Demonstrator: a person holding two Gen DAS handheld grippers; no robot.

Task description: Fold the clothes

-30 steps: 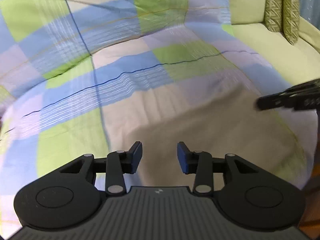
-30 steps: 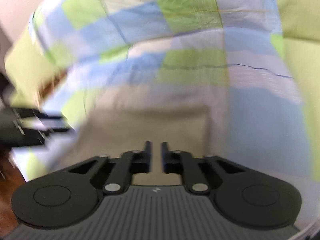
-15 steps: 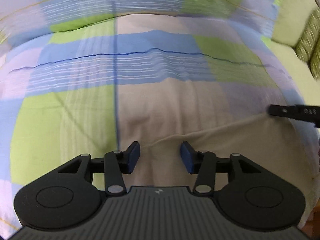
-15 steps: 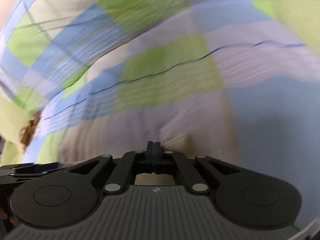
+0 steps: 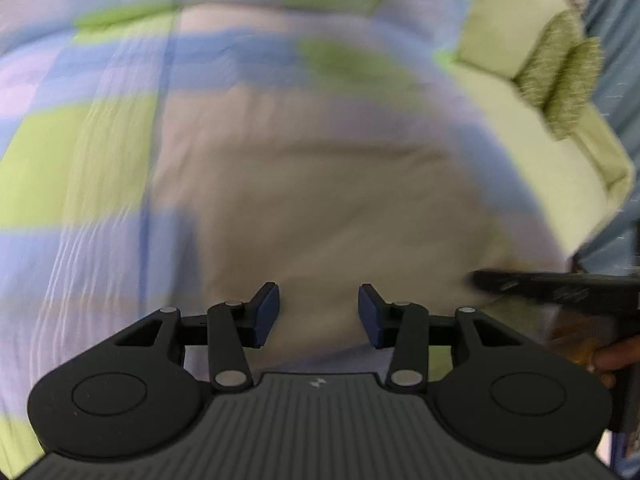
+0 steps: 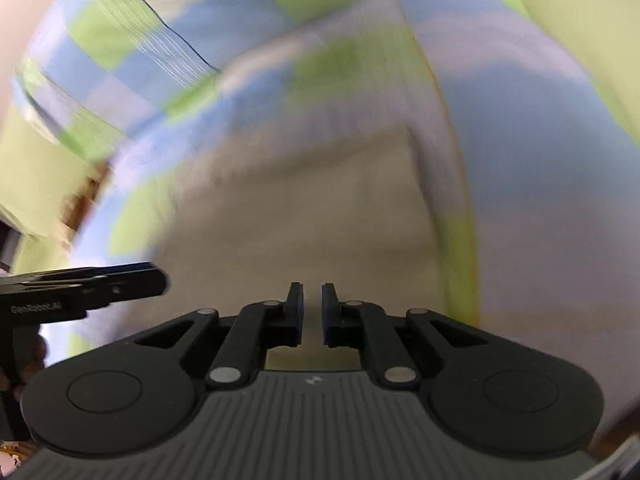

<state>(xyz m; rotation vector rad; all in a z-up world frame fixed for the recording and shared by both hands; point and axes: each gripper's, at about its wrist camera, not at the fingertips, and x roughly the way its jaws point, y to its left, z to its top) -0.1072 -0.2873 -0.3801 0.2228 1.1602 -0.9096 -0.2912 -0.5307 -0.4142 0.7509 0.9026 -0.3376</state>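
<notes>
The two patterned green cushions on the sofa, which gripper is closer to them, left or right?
Right, as far as the blur shows. In the left wrist view the patterned cushions lie upper right, the side where the right gripper reaches in. The left gripper sits further left over the beige cloth.

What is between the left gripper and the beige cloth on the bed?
Nothing visible. The left gripper hangs open right over the beige cloth, which lies on the checked bedspread. The right gripper is off to the side, not in the path. The picture is blurred, so small things could be missed.

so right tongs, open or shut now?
Open, barely: the right tongs show a narrow gap, nothing between the pads, just parted over the beige garment.
</notes>
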